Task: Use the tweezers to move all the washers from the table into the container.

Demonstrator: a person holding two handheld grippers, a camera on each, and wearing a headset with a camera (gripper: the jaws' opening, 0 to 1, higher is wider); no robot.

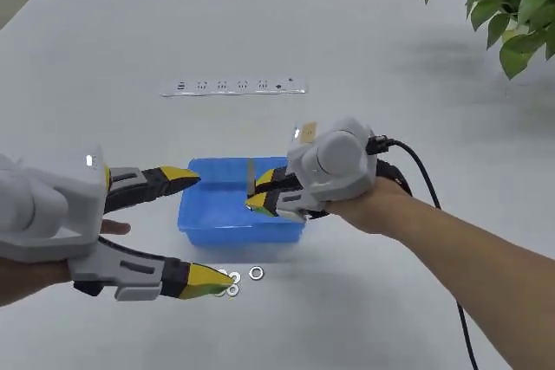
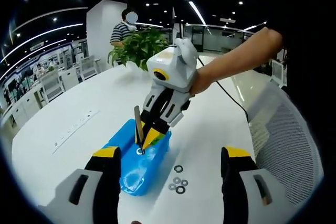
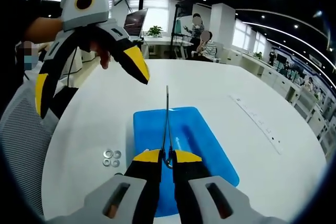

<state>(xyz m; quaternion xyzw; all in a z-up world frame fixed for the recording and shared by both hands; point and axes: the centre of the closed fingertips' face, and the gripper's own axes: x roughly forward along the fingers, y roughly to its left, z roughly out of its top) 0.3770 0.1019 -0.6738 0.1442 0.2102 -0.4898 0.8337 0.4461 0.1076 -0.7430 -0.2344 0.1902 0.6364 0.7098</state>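
Idling left gripper (image 1: pixel 206 230): jaws spread wide, holding nothing.
Washers (image 1: pixel 232 283): small cluster on the table (image 1: pixel 390 84), just beside that gripper's nearer fingertip. Probably light, thin, hard and slippery, so pinch across one side of a ring.
Container (image 1: pixel 260 230): blue, between the two grippers.
Right gripper (image 3: pixel 167 155): fingers clamped on the tweezers (image 3: pixel 167 114), which point out over the container.
Unclear: the tweezer tips are too small to read, though a washer may be pinched there.

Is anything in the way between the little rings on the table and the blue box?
Nothing visible. The washers lie on bare table right beside the container; only its low wall is between them.
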